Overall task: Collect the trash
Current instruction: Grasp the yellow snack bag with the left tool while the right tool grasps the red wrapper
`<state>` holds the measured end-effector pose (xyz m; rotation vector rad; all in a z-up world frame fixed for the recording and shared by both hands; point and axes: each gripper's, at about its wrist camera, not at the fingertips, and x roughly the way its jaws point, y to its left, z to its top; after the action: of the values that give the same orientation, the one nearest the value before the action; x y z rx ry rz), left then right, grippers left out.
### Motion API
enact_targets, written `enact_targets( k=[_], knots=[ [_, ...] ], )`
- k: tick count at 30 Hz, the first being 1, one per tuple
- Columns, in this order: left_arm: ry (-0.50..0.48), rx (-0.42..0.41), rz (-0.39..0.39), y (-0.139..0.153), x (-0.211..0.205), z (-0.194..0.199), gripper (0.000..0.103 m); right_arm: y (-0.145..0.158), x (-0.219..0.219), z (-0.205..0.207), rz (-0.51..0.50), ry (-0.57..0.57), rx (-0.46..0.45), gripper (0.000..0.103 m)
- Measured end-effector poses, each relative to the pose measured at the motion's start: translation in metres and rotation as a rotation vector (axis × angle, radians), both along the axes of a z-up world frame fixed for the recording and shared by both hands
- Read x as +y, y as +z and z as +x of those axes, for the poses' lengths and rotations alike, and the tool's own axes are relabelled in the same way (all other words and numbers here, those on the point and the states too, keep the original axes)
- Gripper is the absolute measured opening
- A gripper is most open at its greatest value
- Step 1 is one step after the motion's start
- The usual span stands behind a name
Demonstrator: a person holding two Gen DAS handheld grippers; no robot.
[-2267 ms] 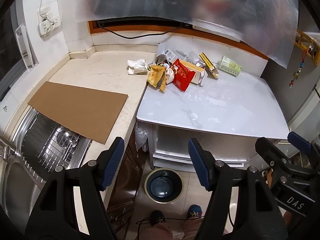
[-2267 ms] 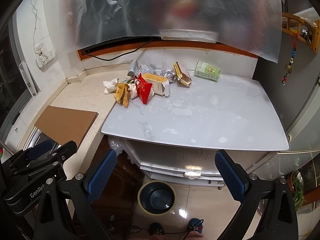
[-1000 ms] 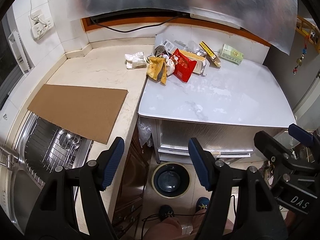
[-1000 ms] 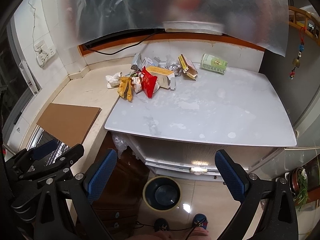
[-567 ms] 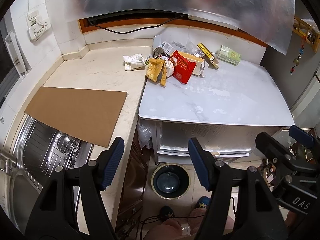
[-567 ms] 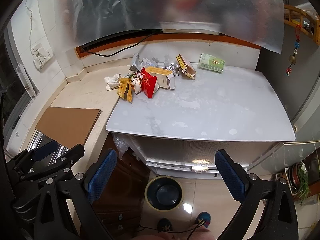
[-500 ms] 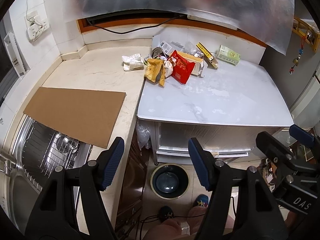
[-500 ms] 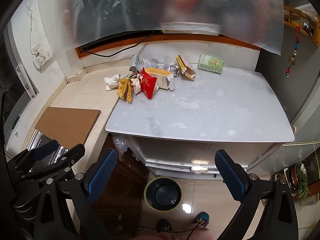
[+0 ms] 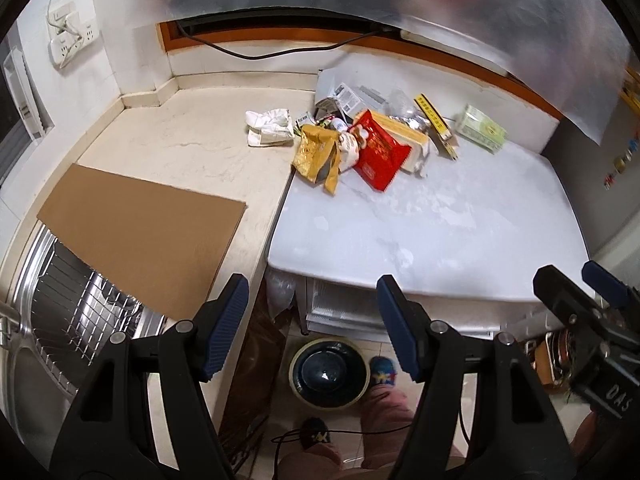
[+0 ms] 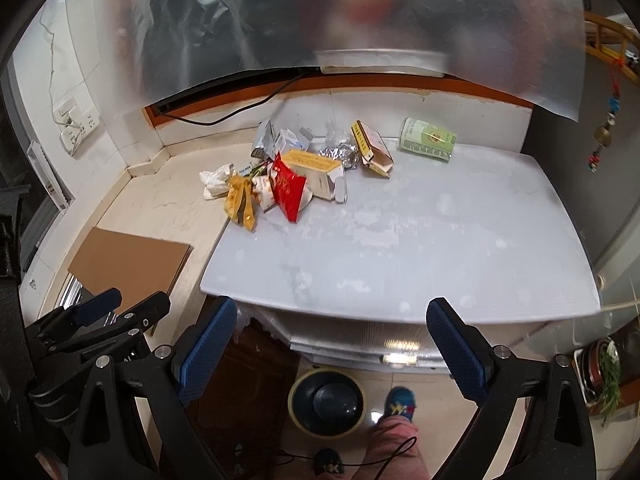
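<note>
Left wrist view: the left tool [image 9: 312, 320] hangs over the floor in front of the desk with its blue-padded fingers spread wide and nothing between them. Below the gap sits a round dark bin [image 9: 329, 374] on the floor tiles, right beside the person's shoe. The trash pile [image 9: 360, 140] is way off at the far side of the white desk [image 9: 420, 232], near the back wall: a red snack bag [image 9: 380, 154], a gold wrapper [image 9: 318, 156] straddling the seam with the beige counter, a crumpled white tissue [image 9: 270, 126] on the beige part, and a green packet [image 9: 482, 130] lying a bit apart to the right. A flat cardboard sheet [image 9: 140, 232] covers part of the sink [image 9: 60, 320]. The right tool pokes in at the lower right edge.

Right wrist view: the right tool [image 10: 332, 352] is spread wide too, empty, hovering in front of the desk's [image 10: 420, 248] near edge. Same bin [image 10: 328, 400] on the floor under it. The trash [image 10: 304, 172] is heaped at the far left corner of the white top, red bag [image 10: 288, 190] up front, green packet [image 10: 428, 142] off by itself against the wall. The left tool shows at the lower left.
</note>
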<state>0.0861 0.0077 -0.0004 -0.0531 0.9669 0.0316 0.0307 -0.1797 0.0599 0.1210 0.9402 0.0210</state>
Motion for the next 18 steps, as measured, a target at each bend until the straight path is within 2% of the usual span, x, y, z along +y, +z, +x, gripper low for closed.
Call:
enact_targets(
  k=[3, 9, 14, 16, 18],
  knots=[
    [0.035, 0.015, -0.015, -0.005, -0.005, 0.031, 0.063, -0.004, -0.01, 0.032, 0.023, 0.03, 0.016, 0.084],
    [0.096, 0.086, -0.078, -0.024, -0.008, 0.1, 0.063, -0.02, -0.036, 0.119, 0.113, 0.136, 0.062, 0.082],
    [0.144, 0.125, -0.068, -0.048, -0.005, 0.149, 0.063, -0.042, -0.032, 0.19, 0.167, 0.259, 0.088, 0.074],
    [0.168, 0.139, -0.064, -0.058, -0.002, 0.164, 0.063, -0.051, -0.024, 0.21, 0.191, 0.308, 0.106, 0.066],
    [0.197, 0.159, -0.077, -0.069, 0.004, 0.178, 0.063, -0.066, -0.014, 0.236, 0.204, 0.364, 0.132, 0.062]
  ],
)
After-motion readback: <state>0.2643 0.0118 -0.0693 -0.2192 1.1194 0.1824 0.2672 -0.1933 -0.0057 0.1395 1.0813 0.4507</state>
